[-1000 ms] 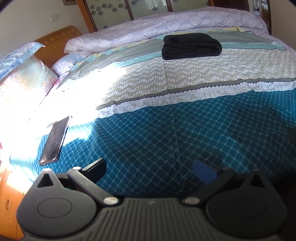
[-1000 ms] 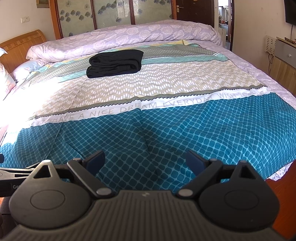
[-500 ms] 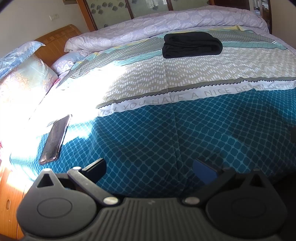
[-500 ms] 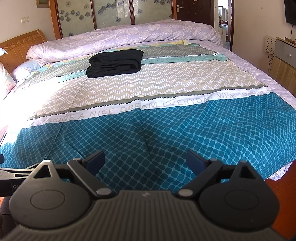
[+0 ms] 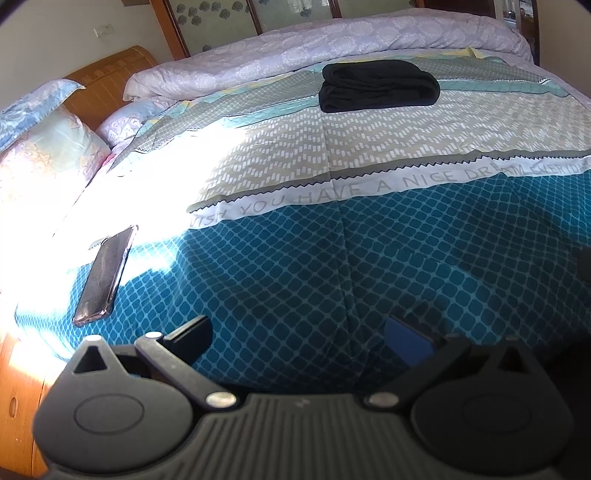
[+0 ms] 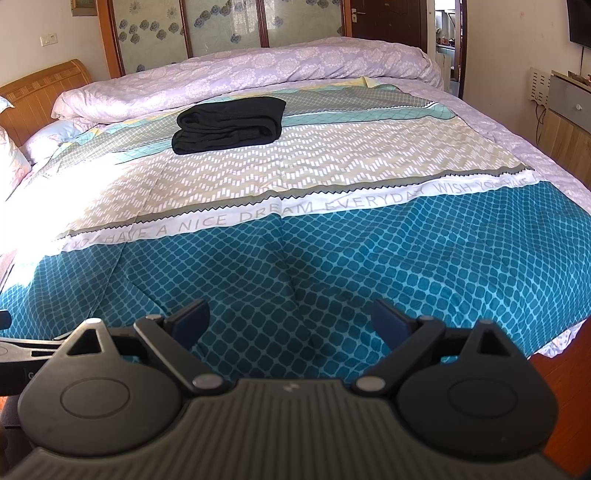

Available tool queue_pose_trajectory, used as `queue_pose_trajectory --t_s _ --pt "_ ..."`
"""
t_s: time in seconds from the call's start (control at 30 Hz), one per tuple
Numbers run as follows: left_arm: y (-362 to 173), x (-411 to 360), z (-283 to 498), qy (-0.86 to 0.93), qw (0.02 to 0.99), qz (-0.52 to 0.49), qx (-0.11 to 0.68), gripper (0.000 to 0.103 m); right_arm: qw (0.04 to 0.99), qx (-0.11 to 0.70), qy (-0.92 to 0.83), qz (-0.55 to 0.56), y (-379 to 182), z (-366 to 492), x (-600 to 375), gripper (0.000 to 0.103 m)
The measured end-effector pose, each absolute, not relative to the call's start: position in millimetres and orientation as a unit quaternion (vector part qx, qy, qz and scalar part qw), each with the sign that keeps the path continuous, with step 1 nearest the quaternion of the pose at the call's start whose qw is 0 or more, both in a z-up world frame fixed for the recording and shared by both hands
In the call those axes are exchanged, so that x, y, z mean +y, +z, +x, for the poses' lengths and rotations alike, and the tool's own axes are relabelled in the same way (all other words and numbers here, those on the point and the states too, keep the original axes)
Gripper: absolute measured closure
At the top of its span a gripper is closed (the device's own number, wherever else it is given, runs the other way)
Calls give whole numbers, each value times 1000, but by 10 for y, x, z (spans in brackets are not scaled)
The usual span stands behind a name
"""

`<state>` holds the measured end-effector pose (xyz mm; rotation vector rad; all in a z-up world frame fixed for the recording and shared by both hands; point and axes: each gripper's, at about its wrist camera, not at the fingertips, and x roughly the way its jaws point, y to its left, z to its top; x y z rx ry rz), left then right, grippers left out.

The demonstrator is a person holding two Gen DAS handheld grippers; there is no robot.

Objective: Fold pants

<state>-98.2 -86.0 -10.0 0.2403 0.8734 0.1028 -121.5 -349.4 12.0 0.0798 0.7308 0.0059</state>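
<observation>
Bedroom, big bed with a patterned bedspread [image 6: 369, 258] filling both views, teal lattice band nearest, then a white lettered strip, then beige zigzag. Left gripper [image 5: 299, 339] hangs over the near teal edge, fingers spread wide, nothing between them. Right gripper [image 6: 290, 321] same pose over the teal band, spread and empty. Only the left wrist view shows a phone [image 5: 105, 273] lying flat on the bedspread at the near left, half in hard sunlight, plus pillows [image 5: 44, 155] stacked against the wooden headboard [image 5: 110, 77]. Only the right wrist view shows the bed's right side: wood floor [image 6: 569, 387] at the corner, a cabinet [image 6: 569, 125] by the wall, a dark door [image 6: 388, 22] behind. Far across the bed, well apart from both grippers, black pants [image 6: 229, 125] sit as a folded stack on the grey-green striped part, just in front of a bunched lilac duvet [image 6: 258, 74]. Both views catch the pants; left view puts them upper right of centre.
</observation>
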Motion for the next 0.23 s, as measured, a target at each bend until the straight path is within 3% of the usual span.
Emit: queue_pose_trajectory --t_s 0.23 --pt "-96 -873 -989 39 897 114 425 0 933 357 3 39 123 -1214 -3488 7"
